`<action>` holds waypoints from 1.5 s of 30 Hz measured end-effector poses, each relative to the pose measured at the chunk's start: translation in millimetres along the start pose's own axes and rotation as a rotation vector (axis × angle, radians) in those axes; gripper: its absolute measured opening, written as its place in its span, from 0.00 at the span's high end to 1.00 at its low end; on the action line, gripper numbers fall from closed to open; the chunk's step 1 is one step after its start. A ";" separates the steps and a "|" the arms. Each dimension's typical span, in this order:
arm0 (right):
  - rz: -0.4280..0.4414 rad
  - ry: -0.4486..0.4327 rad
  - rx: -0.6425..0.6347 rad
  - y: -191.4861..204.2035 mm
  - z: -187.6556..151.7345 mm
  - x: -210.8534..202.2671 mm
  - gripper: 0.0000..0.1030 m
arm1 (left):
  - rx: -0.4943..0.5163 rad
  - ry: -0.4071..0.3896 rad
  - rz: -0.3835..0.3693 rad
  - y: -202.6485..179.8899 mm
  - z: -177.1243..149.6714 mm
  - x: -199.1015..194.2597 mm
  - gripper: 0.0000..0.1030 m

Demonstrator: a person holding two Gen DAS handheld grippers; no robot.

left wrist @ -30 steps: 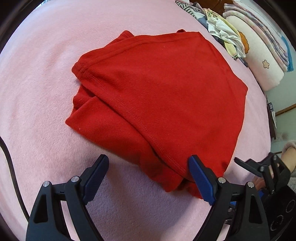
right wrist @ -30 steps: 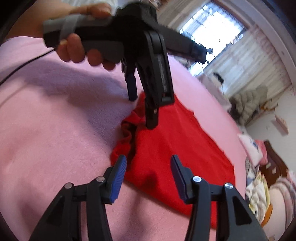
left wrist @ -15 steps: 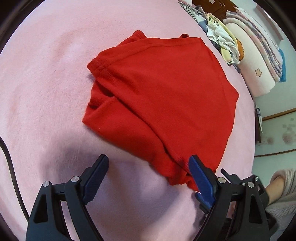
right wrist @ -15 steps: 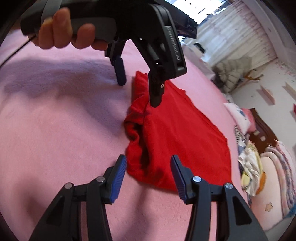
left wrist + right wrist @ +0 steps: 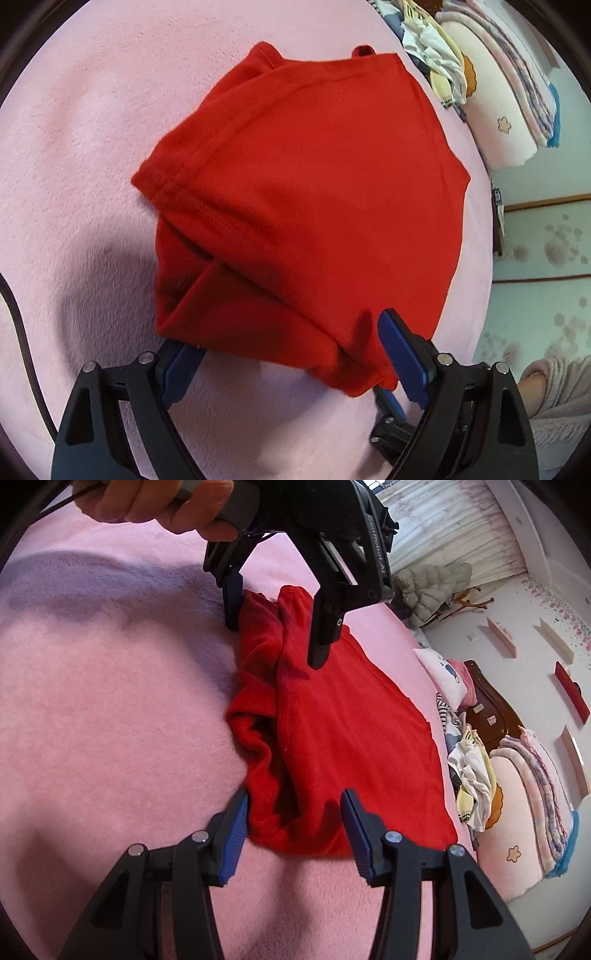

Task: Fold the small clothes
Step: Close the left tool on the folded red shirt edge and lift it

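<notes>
Partly folded red fleece garment [image 5: 314,206] lying on the pink plush blanket [image 5: 74,129], bunched along one edge. Left gripper [image 5: 288,354] spread wide, straddling one end of that bunched edge, nothing clamped yet. Right gripper [image 5: 291,823] likewise open, straddling the other end, probably placed to lift both ends together for the next fold

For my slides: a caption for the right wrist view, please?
Both open grippers, right and left, straddle opposite ends of a folded red garment on a pink blanket.
</notes>
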State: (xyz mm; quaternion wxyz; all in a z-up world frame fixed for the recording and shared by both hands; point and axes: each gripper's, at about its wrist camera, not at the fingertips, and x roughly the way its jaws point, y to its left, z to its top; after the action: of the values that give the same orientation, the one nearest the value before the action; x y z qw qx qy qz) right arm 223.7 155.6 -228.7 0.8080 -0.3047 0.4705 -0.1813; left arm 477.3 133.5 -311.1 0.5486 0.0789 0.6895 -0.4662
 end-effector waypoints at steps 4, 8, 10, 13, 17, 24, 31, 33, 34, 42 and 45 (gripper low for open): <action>0.016 0.031 0.060 -5.6 4.9 10.0 0.73 | -0.027 -0.059 0.067 2.0 1.3 -5.9 0.61; 0.054 0.053 0.072 -13.7 6.1 20.2 0.88 | -0.061 -0.090 0.083 -2.5 0.8 -7.0 0.86; 0.066 0.047 0.079 -18.3 6.6 17.9 0.89 | -0.045 -0.112 0.133 -13.6 -1.7 -9.4 0.88; 0.120 0.040 0.121 -34.3 7.0 13.5 0.89 | -0.073 -0.128 0.179 -25.0 0.6 -13.9 0.89; 0.221 0.030 0.207 -66.0 9.3 9.3 0.89 | -0.118 -0.160 0.203 -40.4 7.6 -31.6 0.89; 0.387 0.041 0.412 -150.7 4.5 20.9 0.90 | -0.098 -0.226 0.279 -111.9 57.7 -52.1 0.90; 0.486 0.080 0.532 -231.1 -22.5 62.7 0.90 | -0.042 -0.217 0.329 -184.8 126.9 -27.6 0.90; 0.497 0.083 0.558 -249.7 -33.0 75.6 0.90 | -0.034 -0.208 0.327 -202.1 147.2 -14.7 0.90; 0.506 0.087 0.572 -258.4 -38.4 82.4 0.90 | -0.027 -0.203 0.328 -209.8 157.3 -6.4 0.90; 0.547 0.126 0.669 -309.3 -76.9 135.1 0.91 | 0.005 -0.140 0.356 -250.5 226.1 59.8 0.90; 0.581 0.151 0.717 -319.0 -89.5 154.8 0.91 | -0.005 -0.115 0.365 -249.3 240.9 84.6 0.90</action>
State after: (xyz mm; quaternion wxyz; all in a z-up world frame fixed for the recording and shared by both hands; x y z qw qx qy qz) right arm 219.8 -201.7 -151.0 0.8430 0.1522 0.5016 -0.1206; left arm 454.6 -214.1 -233.8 0.6629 0.1745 0.6324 -0.3609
